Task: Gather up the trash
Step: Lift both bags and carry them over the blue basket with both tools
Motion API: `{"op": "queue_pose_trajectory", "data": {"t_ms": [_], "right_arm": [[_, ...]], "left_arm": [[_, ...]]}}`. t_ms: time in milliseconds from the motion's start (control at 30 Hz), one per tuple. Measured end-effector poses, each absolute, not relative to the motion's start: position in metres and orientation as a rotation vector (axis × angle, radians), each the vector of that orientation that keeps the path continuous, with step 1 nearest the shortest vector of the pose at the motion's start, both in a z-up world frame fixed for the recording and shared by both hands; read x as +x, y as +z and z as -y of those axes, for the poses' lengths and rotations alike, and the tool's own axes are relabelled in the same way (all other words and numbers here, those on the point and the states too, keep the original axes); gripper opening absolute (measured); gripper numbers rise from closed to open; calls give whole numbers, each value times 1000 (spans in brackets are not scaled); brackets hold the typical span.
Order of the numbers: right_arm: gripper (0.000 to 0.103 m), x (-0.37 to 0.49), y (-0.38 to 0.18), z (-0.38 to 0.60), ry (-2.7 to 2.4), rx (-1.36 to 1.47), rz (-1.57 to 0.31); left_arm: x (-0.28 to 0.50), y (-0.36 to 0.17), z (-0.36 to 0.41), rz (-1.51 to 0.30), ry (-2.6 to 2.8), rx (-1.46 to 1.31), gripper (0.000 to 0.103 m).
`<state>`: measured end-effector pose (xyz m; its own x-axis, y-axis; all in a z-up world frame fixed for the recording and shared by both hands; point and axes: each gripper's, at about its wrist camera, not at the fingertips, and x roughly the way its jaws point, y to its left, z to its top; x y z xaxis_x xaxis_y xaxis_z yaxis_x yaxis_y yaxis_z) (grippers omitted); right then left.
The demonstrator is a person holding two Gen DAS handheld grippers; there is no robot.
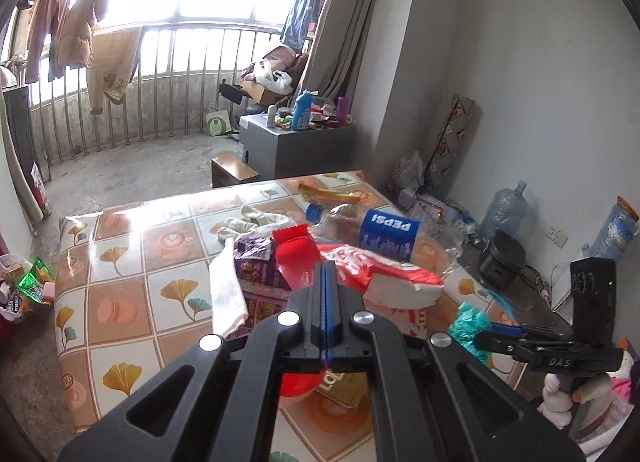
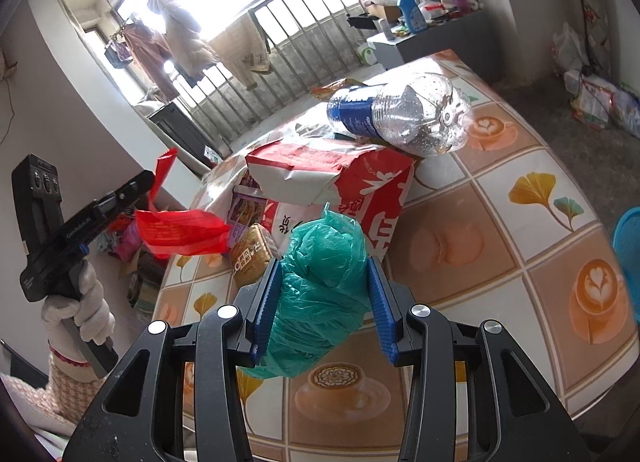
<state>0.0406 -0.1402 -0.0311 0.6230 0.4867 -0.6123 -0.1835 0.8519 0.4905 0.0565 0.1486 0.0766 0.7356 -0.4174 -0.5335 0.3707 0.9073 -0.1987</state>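
Observation:
My left gripper [image 1: 326,265] is shut on a crumpled red plastic wrapper [image 1: 296,250] and holds it above the table. The right wrist view shows that gripper [image 2: 149,178] at the left in a gloved hand, the red wrapper [image 2: 180,232] hanging from it in the air. My right gripper [image 2: 324,262] is shut on a balled green plastic bag [image 2: 320,294] over the table's near part; it also shows at the right as the right gripper [image 1: 480,336] with the green bag [image 1: 466,322]. On the table lie a Pepsi bottle [image 2: 400,117] and a red-and-white paper bag [image 2: 340,177].
The tiled-pattern table [image 2: 520,254] also carries a purple packet [image 1: 258,262], a white sock [image 1: 228,294] and a biscuit pack [image 2: 254,258]. A blue basket [image 2: 629,262] sits at the right edge. Floor trash bags [image 1: 24,290], a grey cabinet [image 1: 296,145] and water jugs [image 1: 504,209] stand around.

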Motion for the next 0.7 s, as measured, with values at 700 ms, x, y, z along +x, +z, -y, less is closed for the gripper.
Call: {"op": "queue_pose_trajectory", "data": {"t_ms": [700], "right_arm": [[41,-24,-59,443,-459,831,-626]], "left_arm": [[105,84,303,-931,-1237,99,0]]}}
